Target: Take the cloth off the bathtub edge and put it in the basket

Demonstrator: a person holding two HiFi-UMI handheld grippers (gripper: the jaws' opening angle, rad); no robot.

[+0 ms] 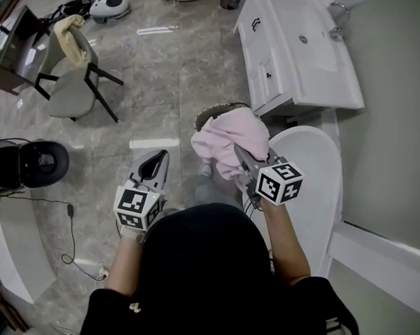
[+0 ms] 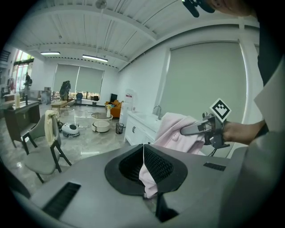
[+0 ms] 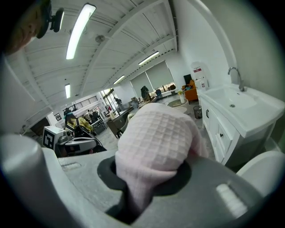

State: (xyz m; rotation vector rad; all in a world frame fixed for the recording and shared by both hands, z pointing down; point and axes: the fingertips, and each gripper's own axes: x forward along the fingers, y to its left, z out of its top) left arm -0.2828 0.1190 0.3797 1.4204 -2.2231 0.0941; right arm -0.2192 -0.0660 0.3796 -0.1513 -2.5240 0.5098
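- Chair (image 1: 67,88): one, far left on the floor, well apart from the work. Not involved.
- Left gripper (image 1: 158,161): jaws pressed together at the tips, with only a thin seam between them. Its own view shows a pale pink sliver (image 2: 149,180) in the slot behind the tips. Cannot tell whether it is a scrap of fabric or something seen through the gap. This gripper carries none of the main bundle and sits well apart from it, to its left.
- Basket (image 1: 211,115): one. Only an arc of rim shows, past the far-left edge of the cloth; the rest is hidden behind the fabric.
- Cloth (image 1: 228,140): one, pink, waffle weave. It is off the bathtub edge, bunched in the air, and overlaps the basket in the head view. Over the opening or just short of it — cannot say which. No clear long axis; it is a lump draping round the jaws.
- Right gripper (image 1: 240,156): jaws pinching the cloth, with fabric filling the gap in its own view. That makes two grippers in all.
- Key relation: the basket lies ahead of the right gripper and slightly left, just beyond its tips, so the right hand is the nearer one. Judgement: a short push forward and down, then release.
- Bathtub (image 1: 314,168): one, right of the right gripper, long axis running toward the person. No cloth on the visible rim.
- Vanity (image 1: 297,70): one, beyond the tub, just beside the basket.
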